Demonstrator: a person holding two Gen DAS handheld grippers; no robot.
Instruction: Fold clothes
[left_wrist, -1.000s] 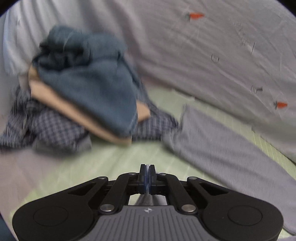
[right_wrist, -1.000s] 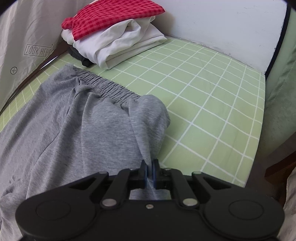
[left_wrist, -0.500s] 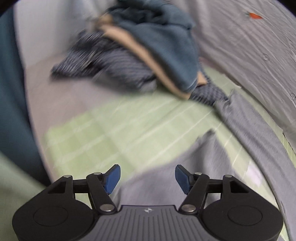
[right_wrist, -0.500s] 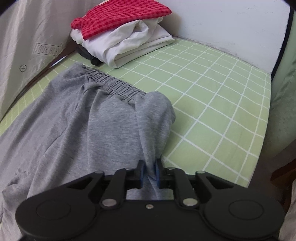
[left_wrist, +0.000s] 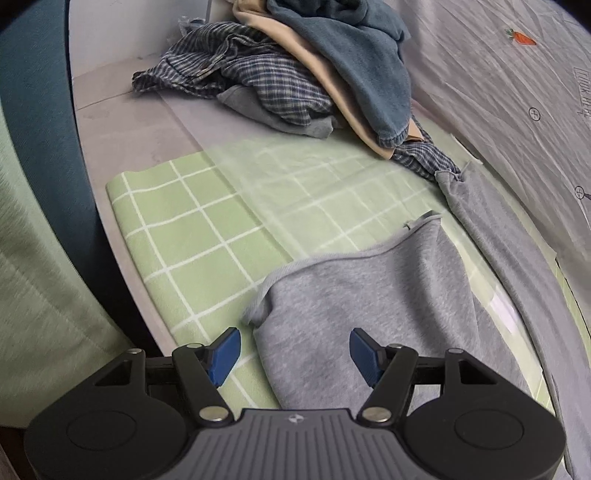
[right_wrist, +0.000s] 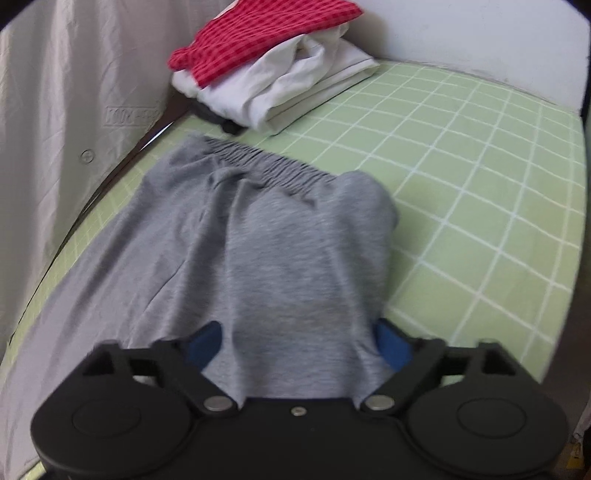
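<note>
Left wrist view, from the left edge: a dark teal band (left_wrist: 40, 122) curves down the side, with pale grey surface beside it and the green checked sheet (left_wrist: 192, 229) starting just right of that. At upper centre lies an unfolded heap: a blue plaid shirt (left_wrist: 258, 77) at the bottom, a tan garment (left_wrist: 325, 77) over it, and a dark teal fleece (left_wrist: 354, 55) on top. The left gripper (left_wrist: 293, 350) stands wide open with nothing between its blue pads (left_wrist: 225, 350); one leg end of the grey sweatpants (left_wrist: 354, 295) lies flat on the sheet beneath and ahead of it, hem toward the heap, while the second leg runs along the right toward the plaid shirt. At far right hangs a pale printed cloth (left_wrist: 517, 92) bearing a small carrot motif. Right wrist view, from the left: the same kind of pale cloth (right_wrist: 74, 92) borders the sheet (right_wrist: 480, 184). The sweatpants (right_wrist: 258, 240) lie at centre with the gathered waistband at the far end. The right gripper (right_wrist: 297, 343) is spread wide, and grey fabric lies bunched between its pads (right_wrist: 391, 347) without being pinched. Beyond the waistband sits a folded stack: a red checked garment (right_wrist: 258, 37) on white folded clothing (right_wrist: 280, 85), with a dark item just visible underneath. A white wall (right_wrist: 480, 37) closes the far right.
</note>
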